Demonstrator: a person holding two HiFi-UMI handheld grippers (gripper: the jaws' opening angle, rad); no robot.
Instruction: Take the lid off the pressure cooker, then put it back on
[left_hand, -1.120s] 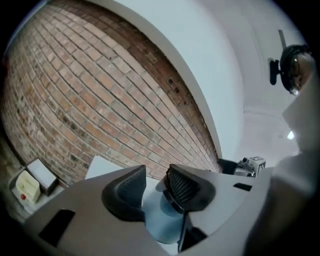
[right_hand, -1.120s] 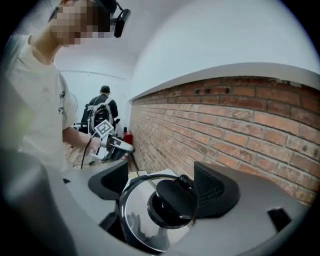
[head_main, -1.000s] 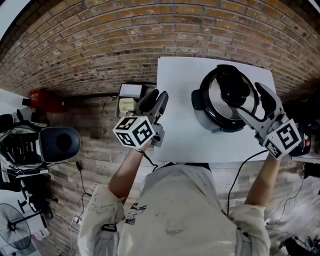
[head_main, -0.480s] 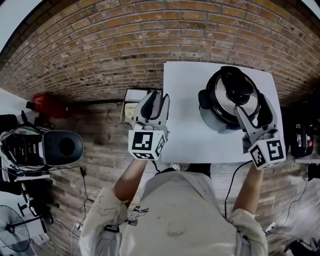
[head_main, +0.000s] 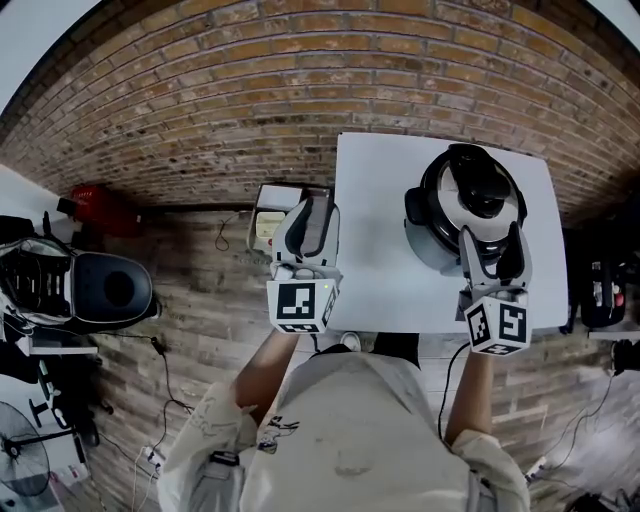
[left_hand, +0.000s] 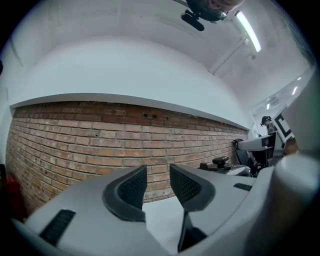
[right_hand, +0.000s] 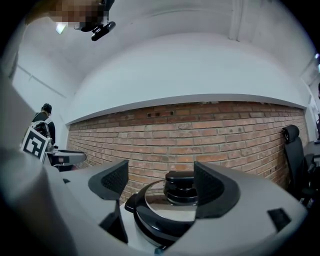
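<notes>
Head view | pressure cooker (head_main: 436, 232) is sitting upper right on the white table (head_main: 375, 240), lid (head_main: 478, 190) on | we are holding the right gripper (head_main: 491, 242) just below it, jaws wide apart, gripping nothing | left gripper (head_main: 313, 214) at table's left edge, jaws parted, empty

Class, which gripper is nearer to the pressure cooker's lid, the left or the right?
Right. The right gripper hovers just short of the lid, open jaws facing its knob. The left gripper is open at the table's left edge, well away.
</notes>
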